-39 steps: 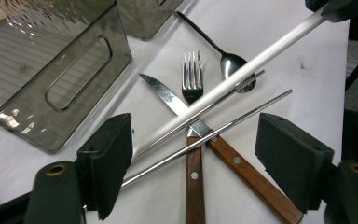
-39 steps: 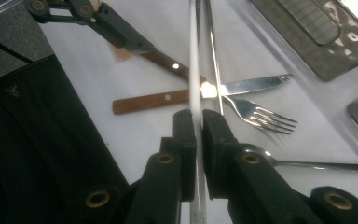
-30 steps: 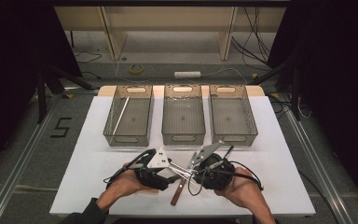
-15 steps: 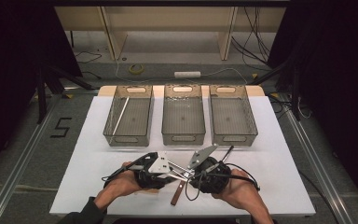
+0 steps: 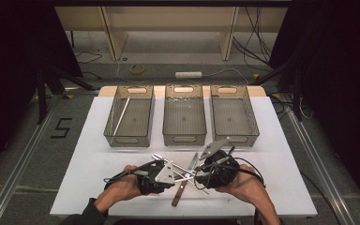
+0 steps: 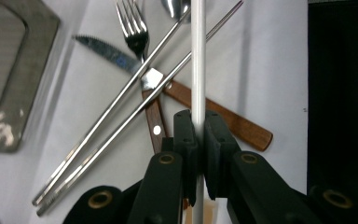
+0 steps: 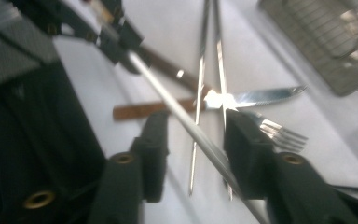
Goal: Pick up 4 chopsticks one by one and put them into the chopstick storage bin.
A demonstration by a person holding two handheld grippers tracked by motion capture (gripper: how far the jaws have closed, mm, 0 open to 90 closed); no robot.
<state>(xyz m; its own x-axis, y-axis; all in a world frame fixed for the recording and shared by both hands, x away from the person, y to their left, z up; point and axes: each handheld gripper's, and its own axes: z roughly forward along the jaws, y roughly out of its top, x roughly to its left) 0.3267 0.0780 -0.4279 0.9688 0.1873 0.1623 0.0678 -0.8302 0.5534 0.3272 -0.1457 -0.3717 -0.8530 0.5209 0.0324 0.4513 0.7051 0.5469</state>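
A thin white chopstick [image 6: 198, 60] is pinched upright between the pads of my left gripper [image 6: 198, 135], whose jaws have just been closing on it. In the right gripper view the same chopstick [image 7: 168, 93] slants through the gap of my right gripper [image 7: 196, 135]. Its jaws have just been opening, and the pads stand clear of the stick. Both grippers, left [image 5: 180, 177] and right [image 5: 198, 177], meet tip to tip over a cutlery pile near the table's front edge.
Under the grippers lie two metal chopsticks [image 6: 121, 121], a fork [image 6: 133, 28], a wooden-handled knife [image 5: 178, 194] and a spoon [image 6: 176, 7]. Three clear bins stand in a row behind: the left bin [image 5: 112, 136] holds a white chopstick [image 5: 121, 116], then the middle [image 5: 183, 139] and right bin [image 5: 251, 133].
Both hands have stayed nearly in place over the cutlery. The right gripper has tilted a little, its grey plate swinging round.
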